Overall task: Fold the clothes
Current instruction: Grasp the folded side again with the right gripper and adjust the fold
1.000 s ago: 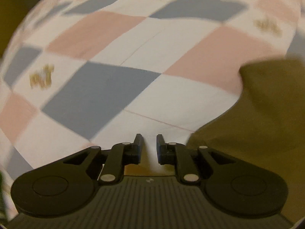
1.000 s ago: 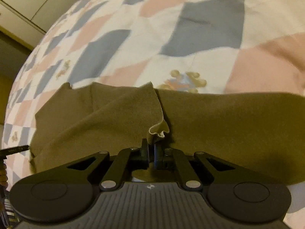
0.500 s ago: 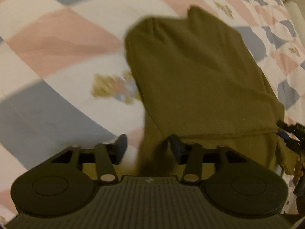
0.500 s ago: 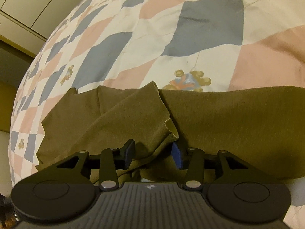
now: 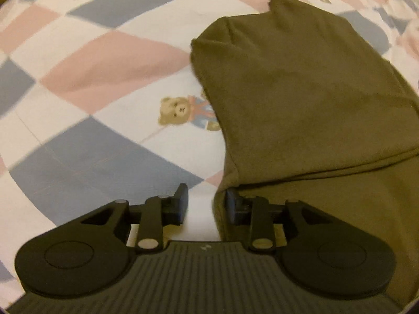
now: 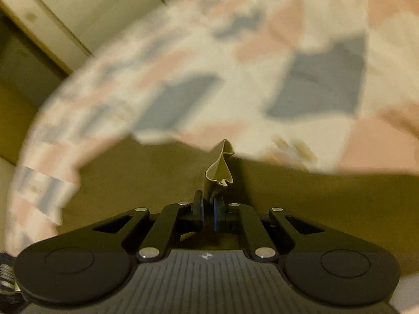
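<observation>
An olive-green garment point(image 5: 301, 91) lies partly folded on a checked quilt point(image 5: 104, 60). Its upper layer ends in a hem just ahead of my left gripper point(image 5: 207, 202), which is open and low over the cloth's left edge. That edge lies against the right finger, and white quilt shows in the rest of the gap. In the right wrist view the same garment point(image 6: 327, 209) fills the lower half. My right gripper point(image 6: 208, 208) is shut on a bunched fold of it, and a pinched peak of cloth point(image 6: 220, 167) sticks up ahead of the fingertips.
The quilt point(image 6: 314, 83) has pink, blue-grey and white squares, with a teddy bear print point(image 5: 180, 111) beside the garment's left edge. Pale cabinet doors point(image 6: 78, 7) stand beyond the bed's far edge. The right wrist view is blurred by motion.
My left gripper swung from bare quilt to the garment's edge and opened. My right gripper opened over the cloth half a second ago, then shut on a fold, and its view now tilts upward.
</observation>
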### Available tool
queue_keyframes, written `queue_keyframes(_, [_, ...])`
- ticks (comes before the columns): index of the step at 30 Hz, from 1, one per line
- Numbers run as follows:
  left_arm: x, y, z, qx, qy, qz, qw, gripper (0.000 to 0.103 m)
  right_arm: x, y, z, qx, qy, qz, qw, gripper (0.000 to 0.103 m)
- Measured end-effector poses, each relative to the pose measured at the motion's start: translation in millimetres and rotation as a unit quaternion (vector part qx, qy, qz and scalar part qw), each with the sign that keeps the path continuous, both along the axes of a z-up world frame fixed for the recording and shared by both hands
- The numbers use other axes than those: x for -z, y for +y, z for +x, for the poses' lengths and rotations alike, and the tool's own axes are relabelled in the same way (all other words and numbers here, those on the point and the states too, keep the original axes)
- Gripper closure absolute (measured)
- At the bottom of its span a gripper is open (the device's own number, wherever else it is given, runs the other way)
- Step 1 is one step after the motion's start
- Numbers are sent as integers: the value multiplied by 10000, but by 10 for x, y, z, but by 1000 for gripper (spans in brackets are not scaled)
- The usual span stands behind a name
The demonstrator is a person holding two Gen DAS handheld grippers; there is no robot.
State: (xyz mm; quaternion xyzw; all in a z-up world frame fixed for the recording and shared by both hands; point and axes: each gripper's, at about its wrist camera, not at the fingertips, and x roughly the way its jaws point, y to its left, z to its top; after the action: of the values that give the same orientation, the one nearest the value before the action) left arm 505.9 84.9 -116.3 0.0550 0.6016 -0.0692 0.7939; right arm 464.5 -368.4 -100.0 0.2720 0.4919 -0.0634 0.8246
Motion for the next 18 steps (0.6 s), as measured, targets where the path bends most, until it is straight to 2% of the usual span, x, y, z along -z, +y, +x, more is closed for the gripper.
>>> queue_keyframes(1, [-49, 0, -16, -7, -43, 63, 10000, 69, 47, -19, -12, 59, 133, 21, 9999, 83])
queue_keyframes(3, [-170, 13, -63, -81, -142, 110, 9998, 67, 140, -57, -35, 178, 400, 63, 9990, 76])
queue_keyframes(4, [-241, 24, -93, -143, -200, 98, 9996, 67, 135, -68, -53, 239, 455, -8, 9987, 71])
queue_keyframes(5, [-331, -14, -124, -137, -346, 134, 9992, 67, 70, -69, -77, 313, 428, -226, 9983, 61])
queue_keyframes(9, [-626, -177, -212, -57, -864, 197, 9960, 76, -161, -85, -171, 450, 86, -680, 9966, 59])
queue_keyframes(11, [-679, -274, -202, 62, -1027, 118, 9946, 75, -201, -87, -176, 335, -131, -571, 9977, 59])
queue_keyframes(13, [-499, -381, -138, 194, -823, 549, 9949, 75, -113, -61, -126, 102, -85, -363, 9993, 60])
queue_keyframes(15, [-520, -424, -186, 156, -728, 440, 9963, 75, -29, -63, -101, -22, -14, -152, 9999, 60])
queue_keyframes(18, [-551, -489, -258, 99, -585, 277, 9979, 77, 76, -210, -191, 330, 208, 177, 9991, 61])
